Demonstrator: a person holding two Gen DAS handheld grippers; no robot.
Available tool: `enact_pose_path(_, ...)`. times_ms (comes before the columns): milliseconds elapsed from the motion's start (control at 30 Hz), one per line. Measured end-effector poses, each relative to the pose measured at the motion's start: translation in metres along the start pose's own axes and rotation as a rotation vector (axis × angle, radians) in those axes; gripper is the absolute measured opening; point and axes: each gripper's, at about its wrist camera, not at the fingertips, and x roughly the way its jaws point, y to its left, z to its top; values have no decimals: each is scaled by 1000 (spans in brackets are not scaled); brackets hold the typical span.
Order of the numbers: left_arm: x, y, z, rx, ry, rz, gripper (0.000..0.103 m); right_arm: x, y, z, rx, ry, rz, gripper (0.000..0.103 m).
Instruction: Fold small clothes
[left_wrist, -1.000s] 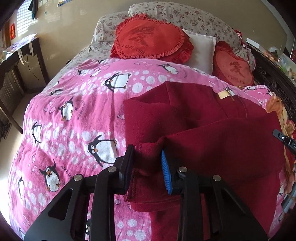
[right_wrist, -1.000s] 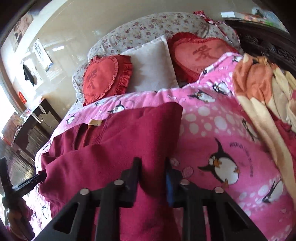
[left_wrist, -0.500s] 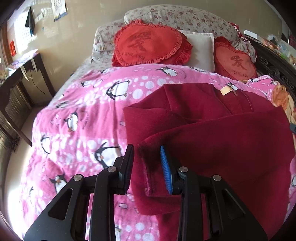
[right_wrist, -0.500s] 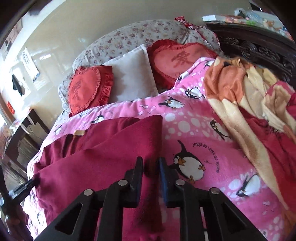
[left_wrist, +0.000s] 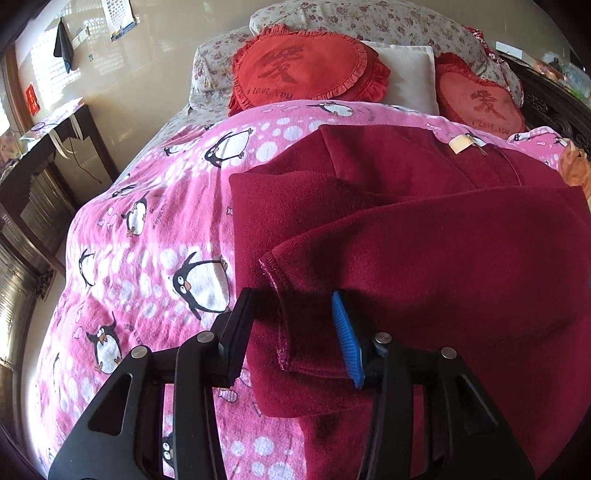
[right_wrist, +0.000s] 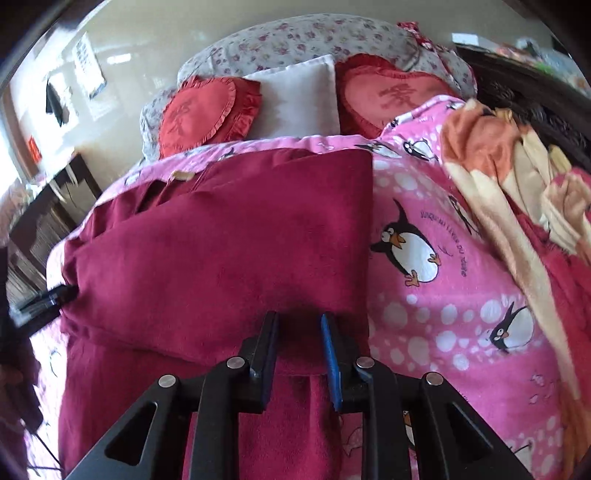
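A dark red fleece garment (left_wrist: 424, 236) lies on the pink penguin blanket (left_wrist: 147, 229), its lower part folded up over the upper part. A beige label (left_wrist: 461, 142) shows near its far edge. My left gripper (left_wrist: 291, 325) is open, its jaws either side of the folded hem at the garment's left edge. In the right wrist view the same garment (right_wrist: 221, 240) fills the middle. My right gripper (right_wrist: 299, 339) is open a little over the garment's near right edge, with cloth between the jaws. The left gripper's tip (right_wrist: 48, 299) shows at the far left of that view.
Red heart cushions (left_wrist: 299, 70) and a white pillow (left_wrist: 402, 66) sit at the head of the bed. An orange and cream blanket (right_wrist: 517, 192) is piled on the right. A dark wooden table (left_wrist: 40, 155) stands left of the bed, a carved headboard (left_wrist: 554, 110) on the right.
Both grippers have opened and let go of the folded edge. The raised cloth now lies flat on the garment. Both cameras have pulled back a little toward me.
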Motion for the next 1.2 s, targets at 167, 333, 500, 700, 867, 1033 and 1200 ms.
enact_pose_path(167, 1, 0, 2, -2, 3, 11, 51, -20, 5, 2, 2, -14, -33, 21)
enact_pose_path(333, 6, 7, 3, -38, 12, 3, 61, -34, 26, 0, -56, -34, -14, 32)
enact_pose_path(500, 6, 7, 2, -27, 6, 15, 66, -15, 36, -2, -87, 0, -62, 32)
enact_pose_path(700, 3, 9, 1, -29, 20, 2, 66, -1, 17, -4, -19, 23, -31, 36)
enact_pose_path(867, -6, 10, -3, -26, 32, -16, 66, -8, 20, -3, -24, 28, -35, 37)
enact_pose_path(1033, -19, 14, -14, -38, 43, -44, 66, -27, 26, -2, -18, 6, -20, 39)
enact_pose_path(1200, -37, 19, -38, -44, 70, -84, 66, -44, 25, -10, 13, 8, 13, 47)
